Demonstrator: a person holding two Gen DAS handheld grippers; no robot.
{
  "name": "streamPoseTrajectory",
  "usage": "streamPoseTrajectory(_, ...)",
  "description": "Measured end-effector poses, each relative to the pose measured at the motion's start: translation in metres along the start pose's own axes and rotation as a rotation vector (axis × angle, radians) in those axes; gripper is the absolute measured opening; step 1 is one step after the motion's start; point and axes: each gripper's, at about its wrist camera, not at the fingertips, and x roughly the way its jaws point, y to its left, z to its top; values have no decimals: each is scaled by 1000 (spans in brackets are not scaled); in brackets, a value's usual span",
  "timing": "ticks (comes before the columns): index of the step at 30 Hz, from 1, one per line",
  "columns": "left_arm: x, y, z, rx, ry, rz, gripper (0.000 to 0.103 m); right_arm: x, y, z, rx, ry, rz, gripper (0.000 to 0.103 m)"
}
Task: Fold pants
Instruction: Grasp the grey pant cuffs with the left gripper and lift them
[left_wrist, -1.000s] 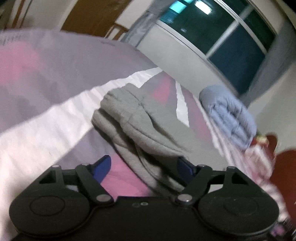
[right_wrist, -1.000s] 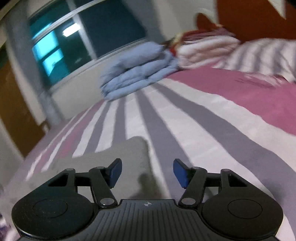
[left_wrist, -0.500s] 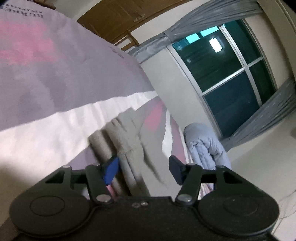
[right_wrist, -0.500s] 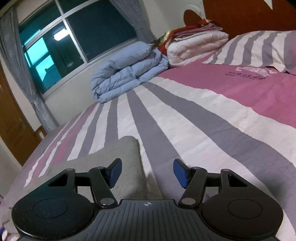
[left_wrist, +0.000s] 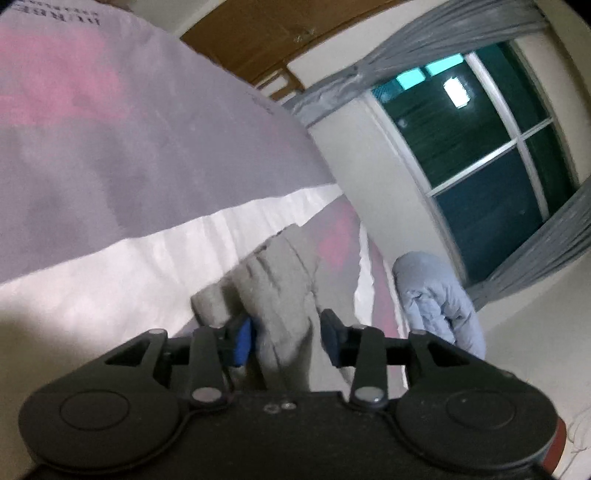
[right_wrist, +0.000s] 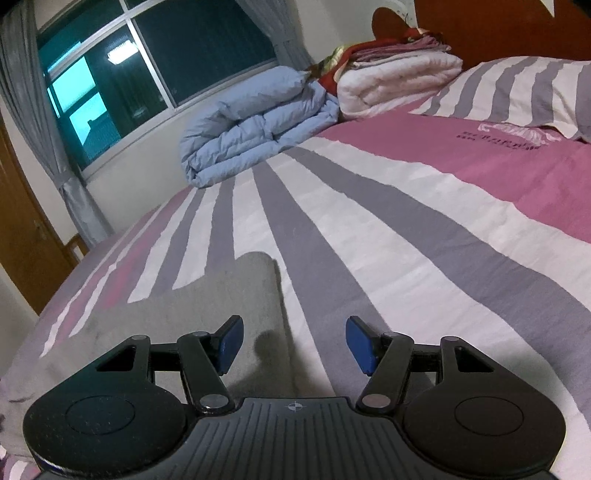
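Observation:
Grey pants (left_wrist: 284, 280) lie bunched on the striped bedspread (left_wrist: 110, 258). In the left wrist view a fold of them runs between the blue pads of my left gripper (left_wrist: 288, 338), whose jaws stand partly apart around the cloth without pinching it. In the right wrist view a flat part of the pants (right_wrist: 207, 314) lies on the bed under my right gripper (right_wrist: 293, 343), which is wide open and empty just above the pants' edge.
A folded light-blue duvet (right_wrist: 255, 122) and a stack of white and red blankets (right_wrist: 399, 70) lie at the far side of the bed under a dark window (right_wrist: 155, 55). A striped pillow (right_wrist: 524, 92) and wooden headboard (right_wrist: 498, 26) are at right. A wooden door (right_wrist: 22, 236) stands at left.
My left gripper has moved down onto the bunched pants and its jaws have narrowed around a fold. My right gripper has stayed open and settled low over the flat part.

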Motion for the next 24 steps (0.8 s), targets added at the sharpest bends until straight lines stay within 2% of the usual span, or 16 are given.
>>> streamPoseTrajectory(2,9,-8,11,29,32,-19,16,1,2,-1,-12,5,0,61)
streamPoseTrajectory(4,-2,-24,21,91,-29,-192,17,1,2,-2,-11,8,-1,61)
streamPoseTrajectory(5,-12,-30,26,118,-81,-307,18,1,1,-2,-9,10,-1,61)
streamPoseTrajectory(6,-20,-32,29,160,-127,-355,18,1,1,-2,-9,9,-1,61)
streamPoseTrajectory(7,-19,-31,31,195,-129,-291,18,0,0,-1,-10,7,-2,61)
streamPoseTrajectory(8,-7,-19,36,178,-57,-171,14,0,-1,-1,-7,7,-3,61)
streamPoseTrajectory(10,7,4,39,146,39,-28,14,1,-3,0,4,10,-4,61)
streamPoseTrajectory(12,2,13,35,187,52,-21,14,1,-5,1,16,10,-1,61)
streamPoseTrajectory(17,-23,22,23,140,18,-36,12,2,-3,0,18,15,9,61)
streamPoseTrajectory(19,-32,22,16,121,6,-41,25,1,-2,-1,14,14,15,61)
streamPoseTrajectory(21,-37,19,5,93,-3,-55,26,0,-3,-1,14,11,16,61)
streamPoseTrajectory(24,-27,25,-3,48,42,-66,26,-1,-5,-1,30,13,18,61)
